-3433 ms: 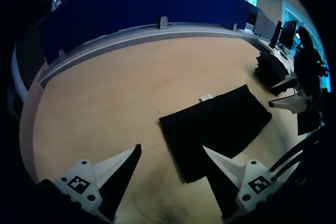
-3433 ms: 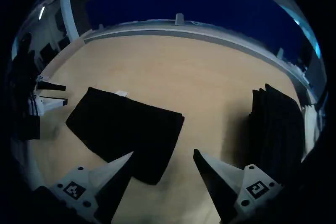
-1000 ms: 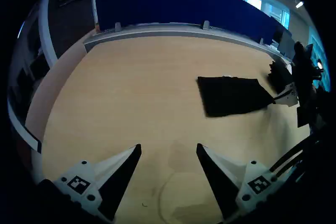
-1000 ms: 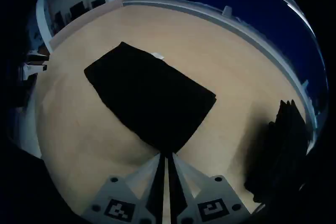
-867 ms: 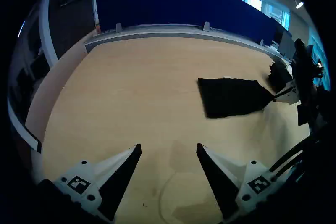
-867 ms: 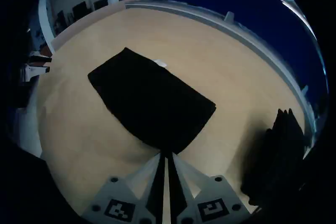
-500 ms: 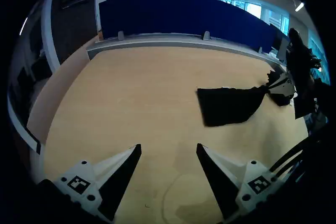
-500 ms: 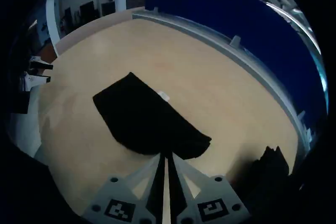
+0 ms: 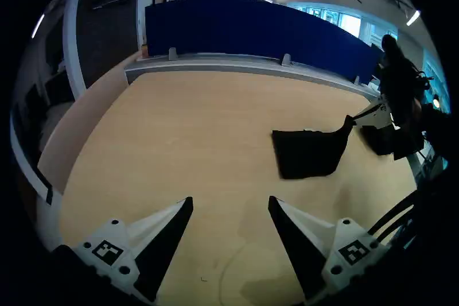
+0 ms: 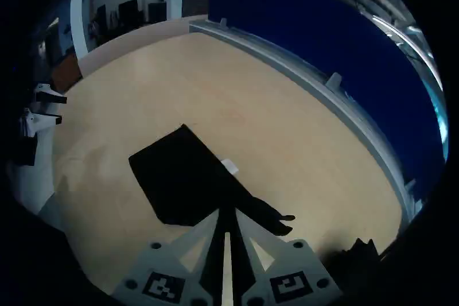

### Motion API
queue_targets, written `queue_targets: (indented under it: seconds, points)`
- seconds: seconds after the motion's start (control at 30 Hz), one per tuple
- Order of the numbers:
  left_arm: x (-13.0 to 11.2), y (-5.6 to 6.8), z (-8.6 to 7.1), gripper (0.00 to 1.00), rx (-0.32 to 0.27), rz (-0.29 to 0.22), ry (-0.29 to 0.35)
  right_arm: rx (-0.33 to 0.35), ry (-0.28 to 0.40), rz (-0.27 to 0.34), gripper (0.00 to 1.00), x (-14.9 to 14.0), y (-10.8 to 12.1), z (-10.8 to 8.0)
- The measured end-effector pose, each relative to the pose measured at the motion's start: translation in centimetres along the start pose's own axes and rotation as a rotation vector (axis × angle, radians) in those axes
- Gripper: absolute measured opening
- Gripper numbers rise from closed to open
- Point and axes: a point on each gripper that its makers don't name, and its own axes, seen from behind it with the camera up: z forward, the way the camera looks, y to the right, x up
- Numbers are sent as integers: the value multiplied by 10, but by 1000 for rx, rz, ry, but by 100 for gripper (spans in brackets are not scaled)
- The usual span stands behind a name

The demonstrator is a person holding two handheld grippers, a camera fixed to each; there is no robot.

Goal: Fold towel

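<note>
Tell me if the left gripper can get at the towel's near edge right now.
Probably yes. The left gripper is open over bare table, and nothing lies between it and the towel ahead to its right. The right gripper pinches the far corner, so the near edge lies free.

Black towel (image 9: 307, 154): soft matt cloth, no sheen at all, with a small white tab (image 10: 229, 166) at its edge. Under the towel, the table (image 9: 189, 128) looks like pale wood, smooth and faintly glossy. Left gripper (image 9: 229, 200): white matt plastic fingers, black inner faces. Beyond the towel, a blue partition (image 9: 246, 27), matt and fabric-like.
</note>
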Motion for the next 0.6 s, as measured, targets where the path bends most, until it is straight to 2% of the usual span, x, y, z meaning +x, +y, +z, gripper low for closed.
queue_targets:
  seconds: [0.3, 0.5, 0.6]
  points:
    - [3, -6, -13, 98, 3, -28, 25, 42, 7, -55, 5, 26, -33, 13]
    - [4, -13, -22, 97, 18, -45, 44, 99, 5, -109, 5, 47, -74, 34]
    - [3, -17, -26, 98, 31, -55, 50, 139, -5, -133, 5, 51, -100, 51]
